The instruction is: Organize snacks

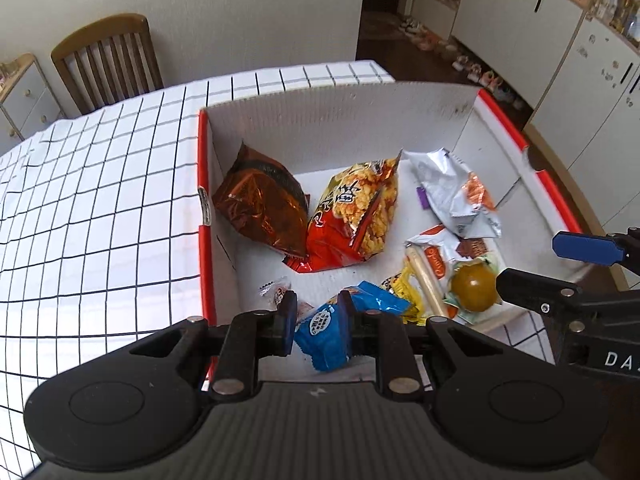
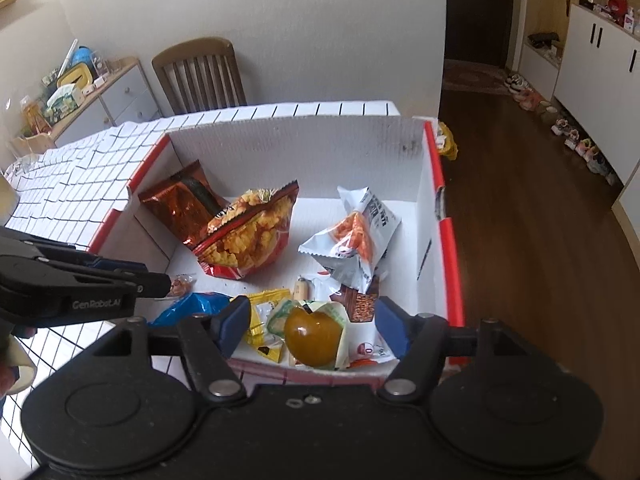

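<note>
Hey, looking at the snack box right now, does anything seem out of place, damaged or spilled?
Nothing is spilled. The odd one is the silver packet at the right of the box: crumpled and seemingly torn open, unlike the puffed brown bag and orange-red bag. Small snacks lie jumbled near the front edge.

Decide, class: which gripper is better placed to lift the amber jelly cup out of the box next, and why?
Right. The right gripper is open with its fingers either side of the jelly cup, inside the box. The left gripper is already closed on the blue packet.
</note>
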Available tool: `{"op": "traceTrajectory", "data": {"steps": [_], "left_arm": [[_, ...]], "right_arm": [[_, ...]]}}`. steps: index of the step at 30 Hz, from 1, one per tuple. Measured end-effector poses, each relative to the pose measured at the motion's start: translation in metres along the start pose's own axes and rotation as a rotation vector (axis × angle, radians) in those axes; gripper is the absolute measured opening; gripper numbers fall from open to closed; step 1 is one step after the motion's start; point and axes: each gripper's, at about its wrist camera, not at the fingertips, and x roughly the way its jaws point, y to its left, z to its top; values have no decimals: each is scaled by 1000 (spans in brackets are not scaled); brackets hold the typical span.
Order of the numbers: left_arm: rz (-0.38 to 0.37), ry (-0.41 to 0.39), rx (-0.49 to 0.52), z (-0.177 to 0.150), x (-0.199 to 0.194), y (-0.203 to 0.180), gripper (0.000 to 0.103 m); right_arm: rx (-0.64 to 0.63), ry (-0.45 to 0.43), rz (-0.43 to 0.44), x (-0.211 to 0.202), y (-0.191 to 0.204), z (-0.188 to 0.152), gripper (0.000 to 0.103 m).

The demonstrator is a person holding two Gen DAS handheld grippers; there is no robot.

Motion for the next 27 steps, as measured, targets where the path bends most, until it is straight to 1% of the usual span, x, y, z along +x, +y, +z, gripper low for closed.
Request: {"op": "traceTrajectory", "data": {"steps": [10, 18, 23, 27], "left_arm": [[-63, -103, -3, -15, -51, 4, 21], [-71, -189, 22, -31, -91, 13, 21], [-69, -220, 59, -45, -110, 16, 21], [-95, -244, 54, -58, -125, 23, 21]], "right_arm": [[-4, -86, -10, -43, 15, -7, 78], [-12, -162, -17, -74, 30, -15, 83], [-2, -201, -3, -91, 41, -21, 85], [-4, -235, 9, -104, 52, -26, 87]]}}
